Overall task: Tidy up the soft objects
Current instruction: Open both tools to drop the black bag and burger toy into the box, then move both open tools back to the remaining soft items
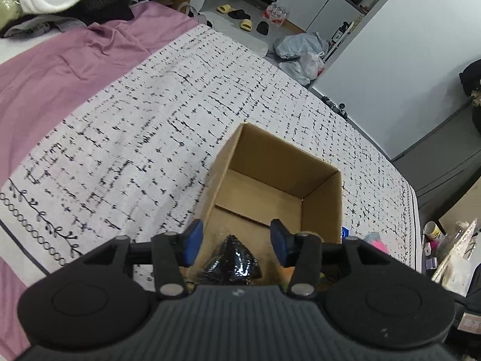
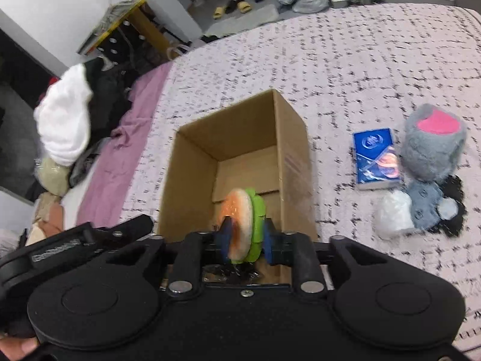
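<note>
Cardboard box [image 2: 288,150] stands open at frame centre on the patterned bed [image 2: 360,60], ready for soft things. Right gripper [image 2: 245,237] poises a plush burger [image 2: 243,222] between its pads over the box, seemingly to drop it. Left gripper [image 1: 236,245] hangs spread above a black crinkly bundle [image 1: 233,263] inside.

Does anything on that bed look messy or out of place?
Yes. A grey plush toy, a blue packet and a white bundle lie scattered beside the cardboard box, not in it. A heap of clothes also spills over the bed's far edge.
</note>
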A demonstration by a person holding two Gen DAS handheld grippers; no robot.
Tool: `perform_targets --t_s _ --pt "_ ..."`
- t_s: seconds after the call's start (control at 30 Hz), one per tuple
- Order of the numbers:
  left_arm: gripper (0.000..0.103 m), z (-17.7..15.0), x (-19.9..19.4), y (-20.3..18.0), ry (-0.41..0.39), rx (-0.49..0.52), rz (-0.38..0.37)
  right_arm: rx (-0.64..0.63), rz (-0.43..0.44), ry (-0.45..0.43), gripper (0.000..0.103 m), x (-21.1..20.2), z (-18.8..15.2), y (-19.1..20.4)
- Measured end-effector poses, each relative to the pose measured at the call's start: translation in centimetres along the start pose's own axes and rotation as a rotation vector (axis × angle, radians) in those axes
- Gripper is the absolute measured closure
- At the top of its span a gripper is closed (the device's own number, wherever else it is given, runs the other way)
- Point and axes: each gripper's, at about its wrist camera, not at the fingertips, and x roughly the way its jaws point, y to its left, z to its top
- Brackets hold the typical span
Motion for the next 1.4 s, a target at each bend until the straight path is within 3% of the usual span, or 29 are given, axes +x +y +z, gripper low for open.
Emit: perform_targets --t_s 0.07,0.17,0.43,0.57,1.03,1.4 --pt "0.043 -0.1 -0.4 0.0 -0.008 0.011 0.0 0.005 0.017 0.003 0.057 -0.3 -0.1 0.1" --pt "0.026 -0.4 -1.2 -0.2 -0.013 0.029 -0.007 -0.009 0.018 -0.014 0.052 -1.2 -0.3 0.5" --pt "0.016 -1.5 -3.8 -1.6 -0.117 0.081 -0.003 0.005 -0.012 -0.064 0.032 -3.8 -1.1 -0.7" --pt "0.013 -2.2 -5.0 -2.3 -0.151 0.098 -0.022 -0.01 -0.021 -0.091 0.014 -5.2 -1.7 -1.3" --pt "0.012 -5.2 -7.1 -5.7 -0.173 0.133 -0.04 -0.026 -0.003 -0.179 0.0 -9.5 -3.9 -5.0" --pt "0.012 -7.6 -7.1 -9.1 -0.172 0.191 -0.022 -0.04 0.011 -0.223 0.0 -12.5 -4.8 -8.7"
